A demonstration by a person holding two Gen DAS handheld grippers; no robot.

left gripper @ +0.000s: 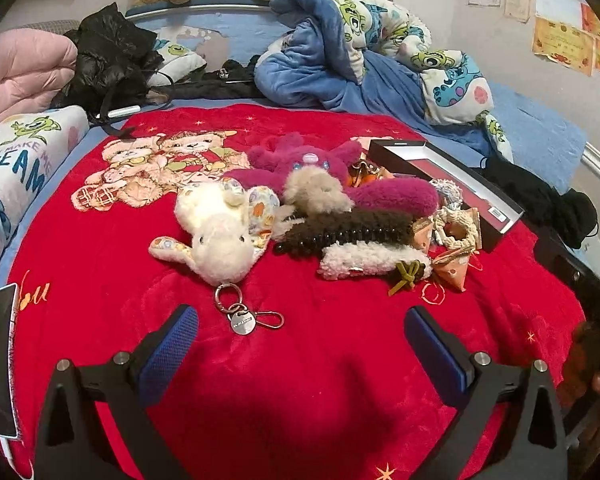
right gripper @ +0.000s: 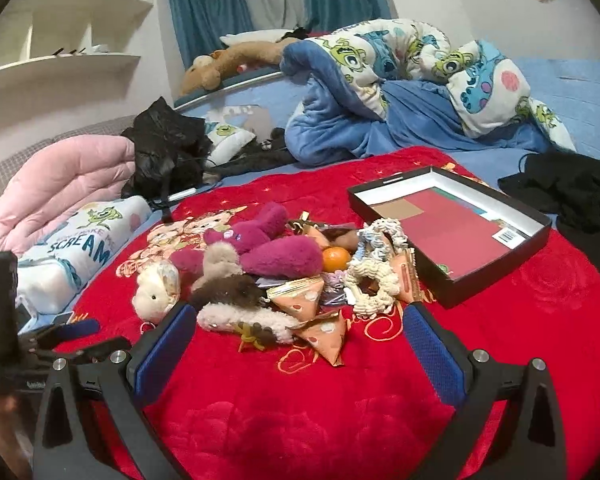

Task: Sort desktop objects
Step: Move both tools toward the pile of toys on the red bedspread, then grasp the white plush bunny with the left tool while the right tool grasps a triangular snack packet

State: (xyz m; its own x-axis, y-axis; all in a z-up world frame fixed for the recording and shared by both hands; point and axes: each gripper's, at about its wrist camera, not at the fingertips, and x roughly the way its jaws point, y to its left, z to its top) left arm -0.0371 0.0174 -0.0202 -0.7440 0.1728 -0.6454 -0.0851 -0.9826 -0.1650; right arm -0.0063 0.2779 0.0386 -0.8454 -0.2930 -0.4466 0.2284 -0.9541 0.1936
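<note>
Bare red blanket [left gripper: 300,380] lies under both gaping grippers, left gripper [left gripper: 302,336] and right gripper [right gripper: 300,334], short of the toy pile [right gripper: 260,272]; box [right gripper: 532,240] sits beside the pile.

Your left black two-finger gripper with blue textured pads [left gripper: 302,330] is spread wide, holding nothing, hovering low and level. Your right black gripper with matching blue pads [right gripper: 300,326] is likewise fully parted, empty, angled slightly downward.
</note>
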